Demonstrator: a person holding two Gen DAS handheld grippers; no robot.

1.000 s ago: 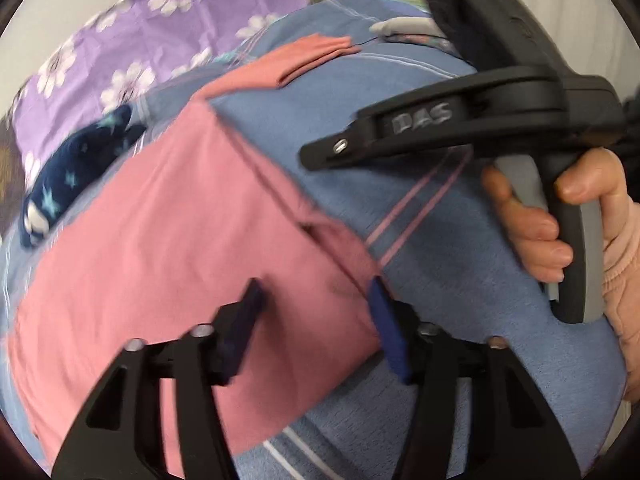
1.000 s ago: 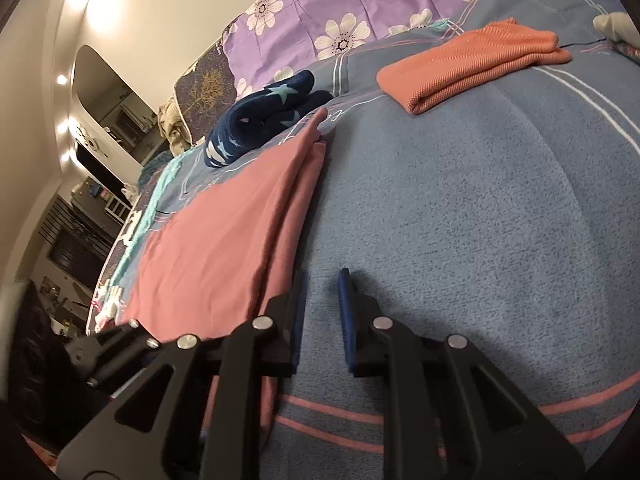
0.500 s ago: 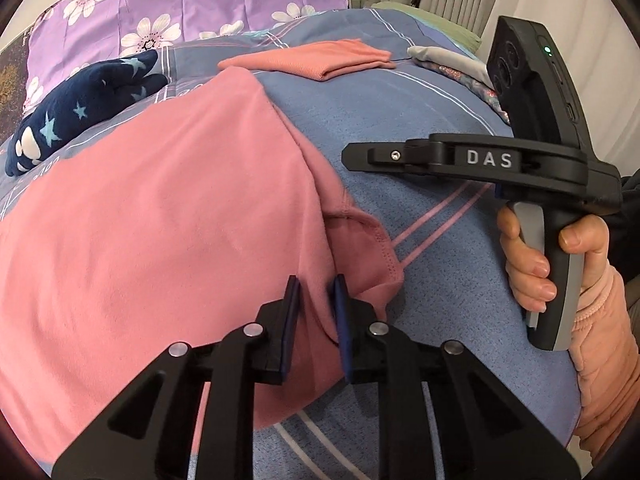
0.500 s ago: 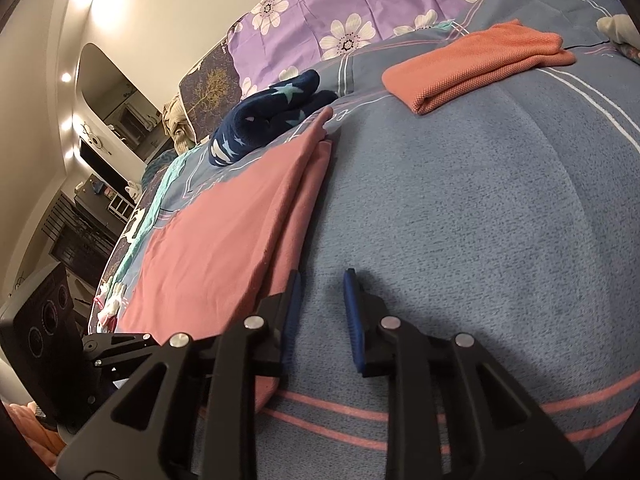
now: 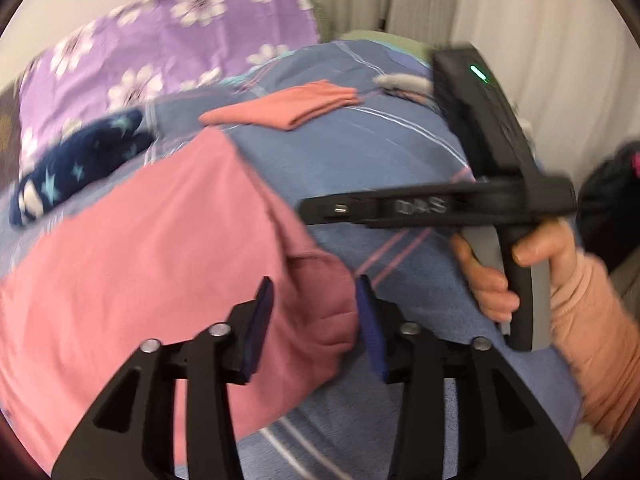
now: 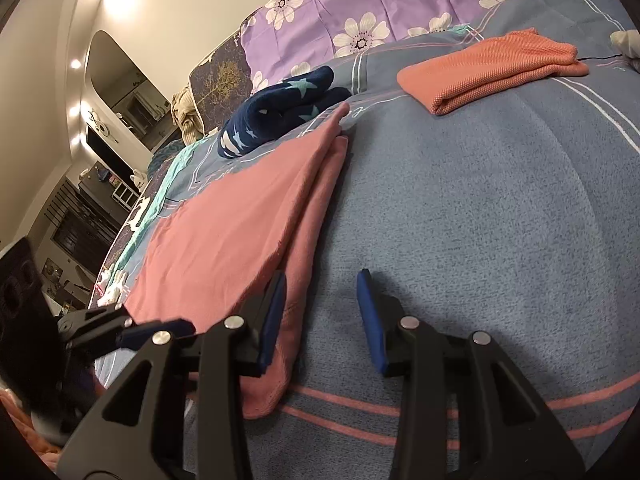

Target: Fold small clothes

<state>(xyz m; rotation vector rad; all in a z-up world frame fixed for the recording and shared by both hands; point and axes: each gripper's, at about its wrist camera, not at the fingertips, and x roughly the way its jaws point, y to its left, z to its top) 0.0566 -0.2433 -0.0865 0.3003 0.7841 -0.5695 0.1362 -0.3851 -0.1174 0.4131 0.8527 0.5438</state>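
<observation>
pink garment half folded as both grippers let go

a person is working a bedspread point(image 6: 500, 208) with a gripper in each hand, and a pink garment point(image 5: 132, 280) is lying folded over on itself, its doubled edge showing two layers in the right wrist view. the left gripper point(image 5: 316, 312) is hanging just above the garment's near corner, where a sleeve or hem is bunching up between its jaws; the jaws have just been opening, and the blue pads are standing apart from the cloth rather than pinching it, though blur is making the contact hard to read. the right gripper point(image 6: 322, 312) is sitting low over the bedspread with its jaws also just opened: the pink edge is lying under and beside its left finger, bare blue fabric is filling the gap between the jaws, and nothing is being held.

beyond both sets of jaws, an orange garment point(image 6: 492, 68) is resting already folded into a neat packet, and a navy star-patterned piece point(image 6: 280, 108) is lying rolled or crumpled further off to the left. judging by this, one item is looking finished, the pink one is part way through with further folds likely needed to make it compact, and the navy piece is probably waiting its turn.
</observation>
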